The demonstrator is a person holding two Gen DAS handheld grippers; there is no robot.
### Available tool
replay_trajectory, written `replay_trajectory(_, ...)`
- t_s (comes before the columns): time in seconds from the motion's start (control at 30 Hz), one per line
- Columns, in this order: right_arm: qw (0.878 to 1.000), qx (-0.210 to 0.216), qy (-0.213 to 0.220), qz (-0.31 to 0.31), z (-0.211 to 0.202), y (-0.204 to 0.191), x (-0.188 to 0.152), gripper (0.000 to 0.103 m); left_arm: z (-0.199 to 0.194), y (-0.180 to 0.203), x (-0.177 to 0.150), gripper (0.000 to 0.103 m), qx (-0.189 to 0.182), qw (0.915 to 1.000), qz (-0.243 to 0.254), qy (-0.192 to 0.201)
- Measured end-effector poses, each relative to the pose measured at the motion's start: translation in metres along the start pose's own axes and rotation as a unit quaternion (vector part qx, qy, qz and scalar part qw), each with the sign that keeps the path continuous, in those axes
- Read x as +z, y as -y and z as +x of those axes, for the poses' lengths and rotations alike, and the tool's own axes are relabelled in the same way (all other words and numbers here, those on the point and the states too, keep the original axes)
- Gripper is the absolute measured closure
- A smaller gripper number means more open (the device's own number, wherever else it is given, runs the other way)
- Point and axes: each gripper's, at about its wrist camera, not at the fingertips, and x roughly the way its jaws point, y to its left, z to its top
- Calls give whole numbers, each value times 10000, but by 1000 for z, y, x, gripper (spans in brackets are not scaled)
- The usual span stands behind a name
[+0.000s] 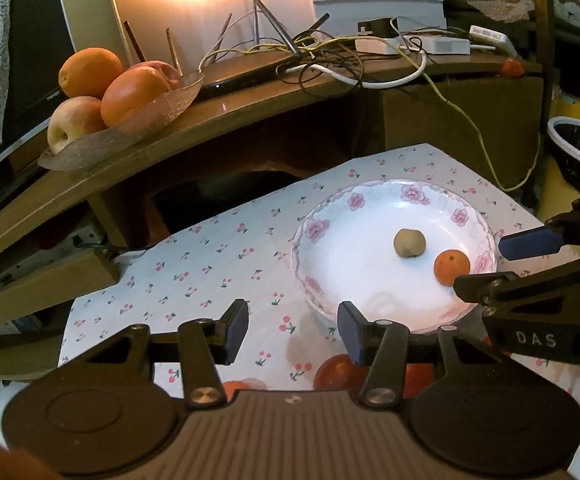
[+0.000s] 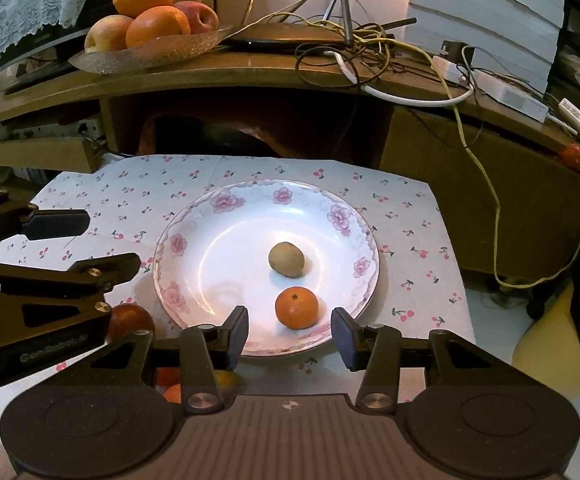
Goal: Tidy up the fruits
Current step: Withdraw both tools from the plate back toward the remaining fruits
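Fruit on the flowered plate [image 2: 193, 240] consisted of a small orange mandarin [image 2: 297, 307] near the rim closest to the camera and a brownish, kiwi-like fruit [image 2: 286, 259] just beyond it, the two apart. The plate stood on a cherry-print cloth [image 2: 410, 216].

The right gripper [image 2: 289, 334] hovered at the plate's near edge with its blue pads parted and released; the mandarin lay ahead of the gap, touched by neither pad. The left gripper [image 1: 293, 328] was likewise unclenched and grasped nothing, its fingers over the cloth beside the plate.

More fruit was largely hidden beneath the tools. A dark red-orange fruit [image 1: 336, 370] showed only in part behind the left gripper's linkage, and orange patches [image 2: 169, 384] under the right gripper's fingers were too covered to identify.

On the wooden shelf [image 2: 249, 76] behind, a glass dish [image 2: 149, 54] held oranges and apples. A small red object [image 2: 574, 157] at the shelf's right end was too small to name. A tangle of cables [image 2: 370, 40] lay nearby.
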Motion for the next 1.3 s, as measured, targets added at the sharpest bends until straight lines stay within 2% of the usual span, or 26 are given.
replay_trajectory(0.83, 9991, 69, -107, -395, -8, -38, -14, 56, -18, -29, -31, 48, 54, 9999, 75, -120)
replay_trajectory(1.3, 9984, 67, -182, -523, -10, -46, -18, 53, -21, -38, -48, 48, 56, 9997, 133, -208)
